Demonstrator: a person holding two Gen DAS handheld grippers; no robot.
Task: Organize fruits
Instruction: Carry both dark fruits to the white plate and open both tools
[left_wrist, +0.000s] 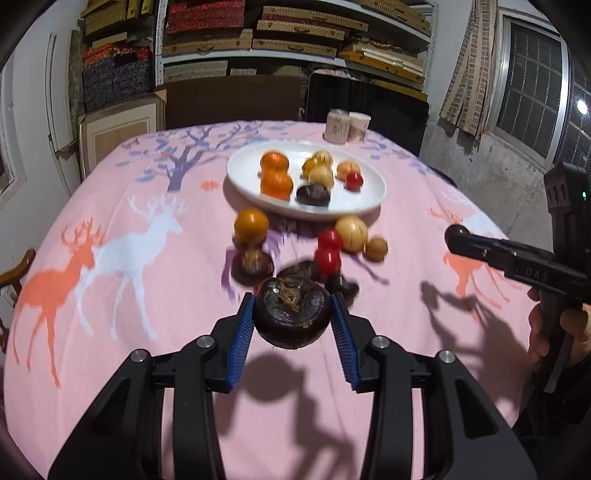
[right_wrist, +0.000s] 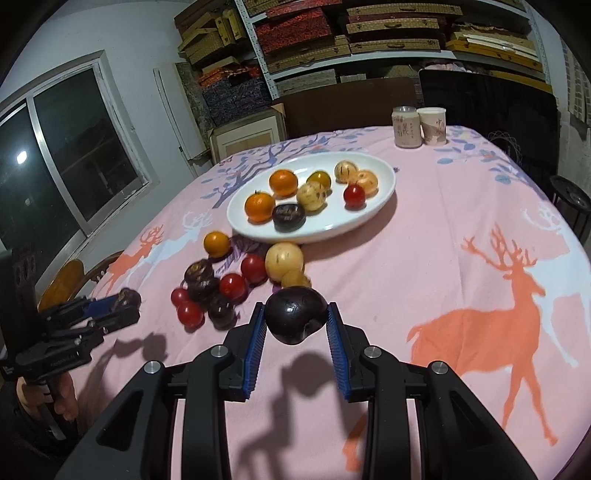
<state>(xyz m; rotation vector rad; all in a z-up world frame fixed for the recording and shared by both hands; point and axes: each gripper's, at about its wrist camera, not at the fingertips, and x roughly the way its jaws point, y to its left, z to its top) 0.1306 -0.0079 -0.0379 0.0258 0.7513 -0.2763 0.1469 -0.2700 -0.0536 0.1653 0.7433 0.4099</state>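
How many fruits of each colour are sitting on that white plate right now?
Orange fruits: 2
Yellow or tan fruits: 4
Red tomato: 1
Dark brown fruit: 1
Total on the white plate: 8

On my left gripper (left_wrist: 291, 314) I see black plastic arms, blue ribbed pads (left_wrist: 242, 339) and round silver screws (left_wrist: 205, 341). My right gripper (right_wrist: 296, 320) looks the same. Bare skin of the right hand (left_wrist: 554, 328) shows around its black handle.
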